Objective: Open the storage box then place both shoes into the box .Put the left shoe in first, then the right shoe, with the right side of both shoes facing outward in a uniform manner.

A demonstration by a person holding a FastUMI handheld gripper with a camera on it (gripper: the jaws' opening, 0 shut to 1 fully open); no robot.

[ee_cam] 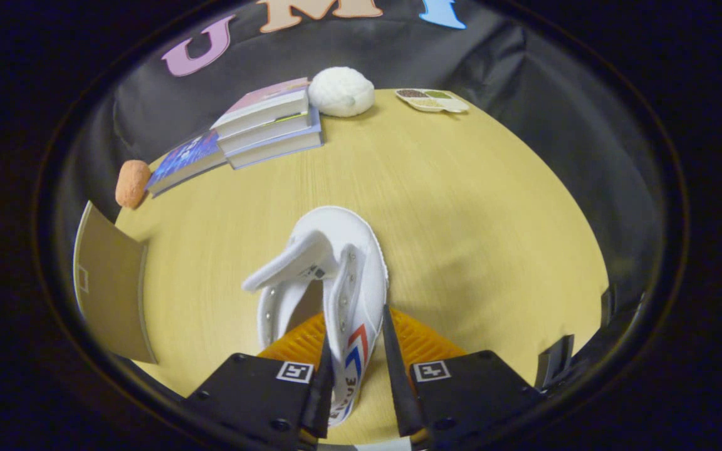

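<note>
White canvas shoe [336, 275] with red and blue side stripes lies on the smooth yellow wooden table [461, 219], toe at 12 o'clock. The gripper [355, 369] straddles its right side wall, fingers slightly apart; whether both press is unclear. One brown cardboard box flap [110, 288] stands at 9 o'clock; three stacked books [254, 128] lie at 11.

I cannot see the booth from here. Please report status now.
Gripper straddles white shoe's side wall, grip unconfirmed. Shoe over wooden table. Cardboard flap beside it; books far beyond.
</note>
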